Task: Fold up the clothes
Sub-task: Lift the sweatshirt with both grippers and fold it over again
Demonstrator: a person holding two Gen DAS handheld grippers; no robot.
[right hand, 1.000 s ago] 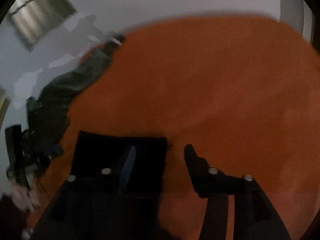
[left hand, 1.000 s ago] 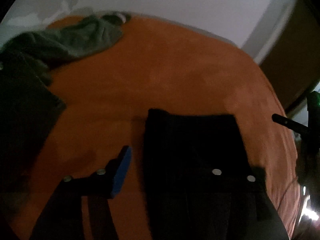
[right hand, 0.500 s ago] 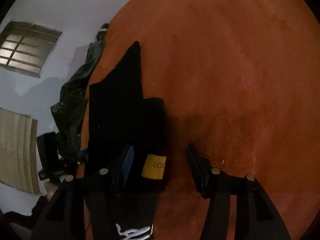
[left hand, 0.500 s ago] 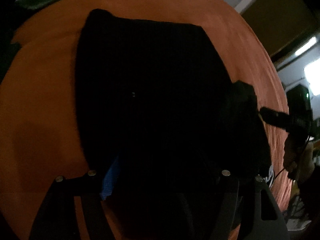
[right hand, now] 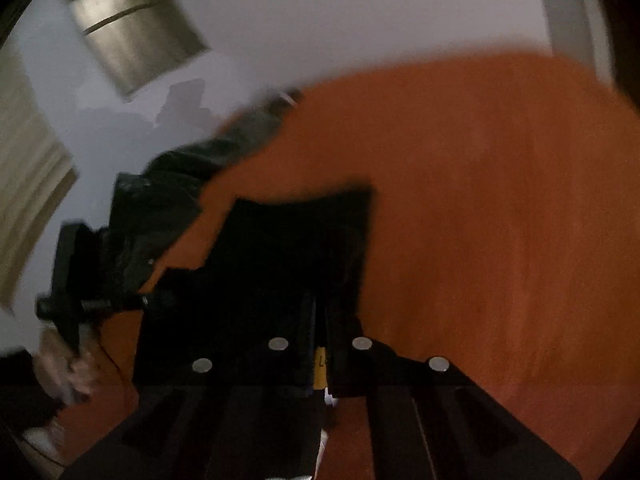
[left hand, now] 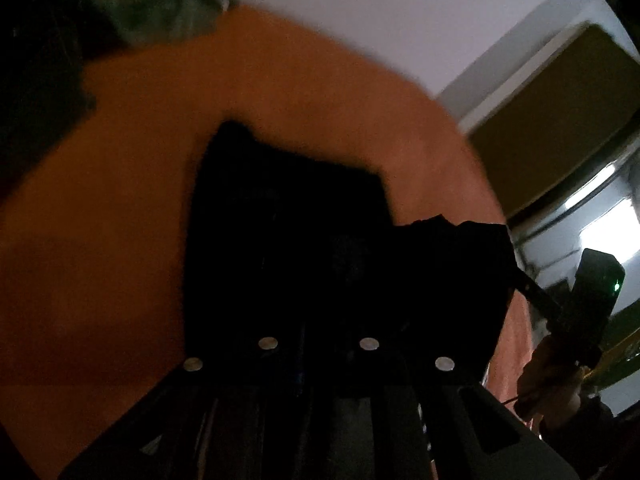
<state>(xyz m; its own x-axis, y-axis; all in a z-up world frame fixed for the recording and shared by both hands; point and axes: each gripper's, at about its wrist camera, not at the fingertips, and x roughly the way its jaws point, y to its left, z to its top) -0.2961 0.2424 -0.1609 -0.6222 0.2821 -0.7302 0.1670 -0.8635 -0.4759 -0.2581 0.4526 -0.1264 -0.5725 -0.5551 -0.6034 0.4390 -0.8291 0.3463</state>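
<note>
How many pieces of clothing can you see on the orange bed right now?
2. The black garment lies near the middle, pinched by both hand-held grippers. A grey-green garment is bunched at the bed's far left edge. More may lie hidden in that dark pile.

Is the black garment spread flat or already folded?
Folded, partly lifted: black garment forms a compact block on the orange bed, near edge pinched in both tongs.

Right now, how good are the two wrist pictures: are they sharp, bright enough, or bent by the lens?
Left wrist view: dim; the black garment is nearly featureless, the edges of the orange bed cover are smeared by motion, and a bright window glares at the right. Right wrist view: dim and blurred too; the wall vent is streaked, and the fisheye lens bends the bed's edge into a curve.
</note>
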